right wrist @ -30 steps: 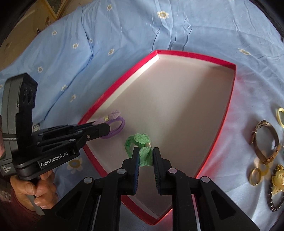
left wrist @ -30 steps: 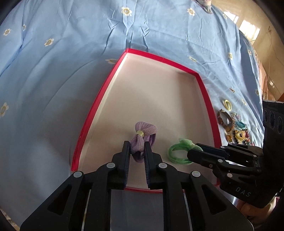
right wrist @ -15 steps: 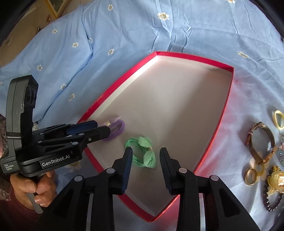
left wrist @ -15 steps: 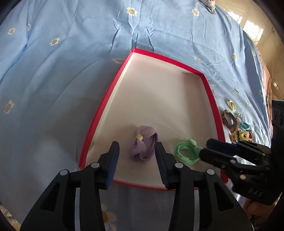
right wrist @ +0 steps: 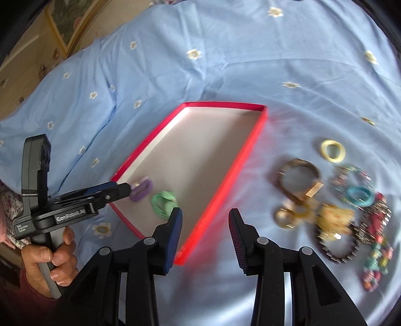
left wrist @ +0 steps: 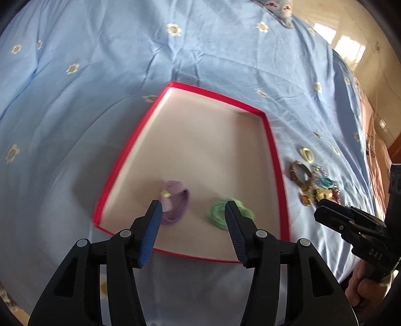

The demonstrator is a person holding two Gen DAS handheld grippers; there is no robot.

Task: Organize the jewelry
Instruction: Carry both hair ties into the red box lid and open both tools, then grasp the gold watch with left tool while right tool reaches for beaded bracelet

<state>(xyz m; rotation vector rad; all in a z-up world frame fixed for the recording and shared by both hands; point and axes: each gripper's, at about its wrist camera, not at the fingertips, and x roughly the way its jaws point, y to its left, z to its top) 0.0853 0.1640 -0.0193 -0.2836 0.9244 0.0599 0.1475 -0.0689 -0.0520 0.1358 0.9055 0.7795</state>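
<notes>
Purple hair tie (left wrist: 175, 203) and green hair tie (left wrist: 220, 213) side by side inside red-rimmed tray (left wrist: 272, 150), near its front edge; bracelets and rings (right wrist: 333, 200) heaped just right of it.

A big blue bed sheet (left wrist: 105, 75) covers almost everything. It has little white and yellow flowers (left wrist: 174, 29) on it, and it is wrinkled in many places. Past the sheet's far edge there is a tan floor with a bright patch of light (left wrist: 348, 46). On the other side, a picture in a gold frame (right wrist: 66, 23) stands by a tan wall.
</notes>
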